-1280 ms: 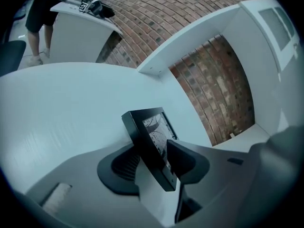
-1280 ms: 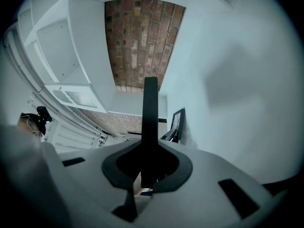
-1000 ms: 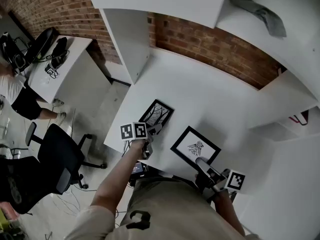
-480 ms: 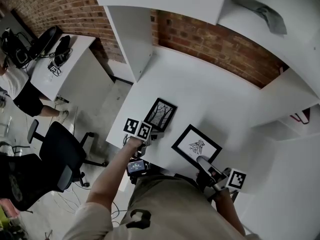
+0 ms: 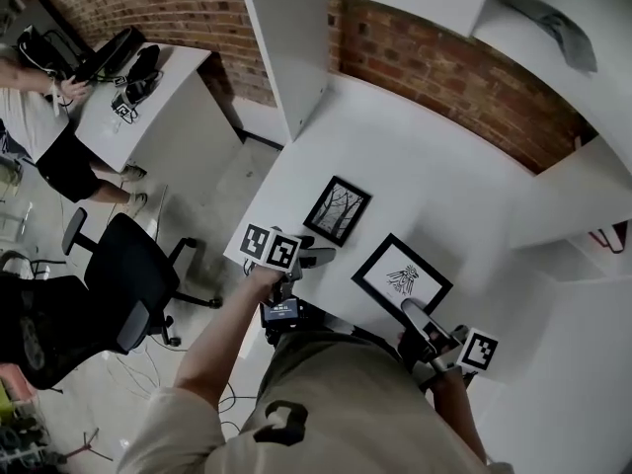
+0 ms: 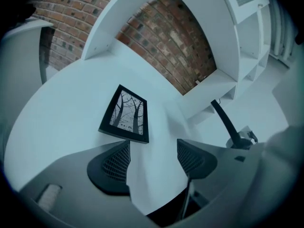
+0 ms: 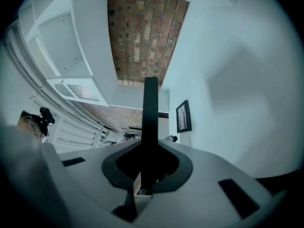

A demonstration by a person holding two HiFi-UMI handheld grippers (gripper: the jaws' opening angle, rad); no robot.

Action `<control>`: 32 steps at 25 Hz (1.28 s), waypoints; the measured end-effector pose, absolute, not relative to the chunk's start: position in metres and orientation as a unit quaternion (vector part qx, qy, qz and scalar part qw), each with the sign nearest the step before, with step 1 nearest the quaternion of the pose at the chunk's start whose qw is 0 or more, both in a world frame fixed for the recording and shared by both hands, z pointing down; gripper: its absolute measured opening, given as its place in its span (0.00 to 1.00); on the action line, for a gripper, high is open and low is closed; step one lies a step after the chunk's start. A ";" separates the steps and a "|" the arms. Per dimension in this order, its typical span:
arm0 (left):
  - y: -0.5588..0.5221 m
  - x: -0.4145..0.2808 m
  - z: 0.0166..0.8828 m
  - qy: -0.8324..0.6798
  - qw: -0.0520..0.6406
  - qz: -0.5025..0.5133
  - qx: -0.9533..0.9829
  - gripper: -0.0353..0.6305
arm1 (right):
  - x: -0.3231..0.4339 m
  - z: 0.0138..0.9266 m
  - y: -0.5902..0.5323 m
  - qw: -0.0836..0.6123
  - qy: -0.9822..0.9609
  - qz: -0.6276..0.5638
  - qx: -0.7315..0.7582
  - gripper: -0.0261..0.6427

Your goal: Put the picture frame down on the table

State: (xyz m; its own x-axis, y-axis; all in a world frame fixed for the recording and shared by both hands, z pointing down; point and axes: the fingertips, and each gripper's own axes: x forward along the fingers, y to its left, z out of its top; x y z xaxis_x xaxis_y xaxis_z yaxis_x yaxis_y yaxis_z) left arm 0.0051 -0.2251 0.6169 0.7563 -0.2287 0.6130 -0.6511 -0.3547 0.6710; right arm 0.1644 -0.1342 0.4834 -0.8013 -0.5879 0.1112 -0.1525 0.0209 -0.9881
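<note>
Two black picture frames lie on the white table (image 5: pixel 434 196). The one with a tree print (image 5: pixel 338 209) (image 6: pixel 126 114) rests flat ahead of my left gripper (image 5: pixel 318 258) (image 6: pixel 153 146), which is open, empty and a short gap back from it at the table's near edge. The frame with an insect print (image 5: pixel 403 276) has its near corner between the jaws of my right gripper (image 5: pixel 415 316) (image 7: pixel 149 148). In the right gripper view that frame (image 7: pixel 150 113) shows edge-on as a thin black bar. Whether it rests fully flat I cannot tell.
A white shelf upright (image 5: pixel 296 57) and a brick wall (image 5: pixel 444 62) bound the table at the back. A black office chair (image 5: pixel 123 289) stands on the floor to the left. Beyond it a person (image 5: pixel 44 126) is at another desk (image 5: pixel 148 102).
My left gripper has drawn back from the tree-print frame, and a gap shows between them now. My right gripper keeps its hold on the insect-print frame. The head view has shifted.
</note>
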 end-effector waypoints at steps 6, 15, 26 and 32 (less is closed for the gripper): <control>-0.215 -0.025 0.587 -0.312 0.456 0.176 0.815 0.50 | 0.149 0.482 -0.127 0.161 0.702 -0.644 -0.258 0.07; -0.190 -0.051 0.547 -0.333 0.414 0.124 0.838 0.48 | 0.123 0.477 -0.118 0.153 0.710 -0.637 -0.259 0.07; -0.187 -0.084 0.542 -0.296 0.391 0.102 0.865 0.48 | 0.095 0.472 -0.105 0.169 0.703 -0.619 -0.307 0.07; -0.195 -0.088 0.542 -0.264 0.374 0.121 0.881 0.48 | 0.083 0.476 -0.095 0.175 0.690 -0.618 -0.334 0.07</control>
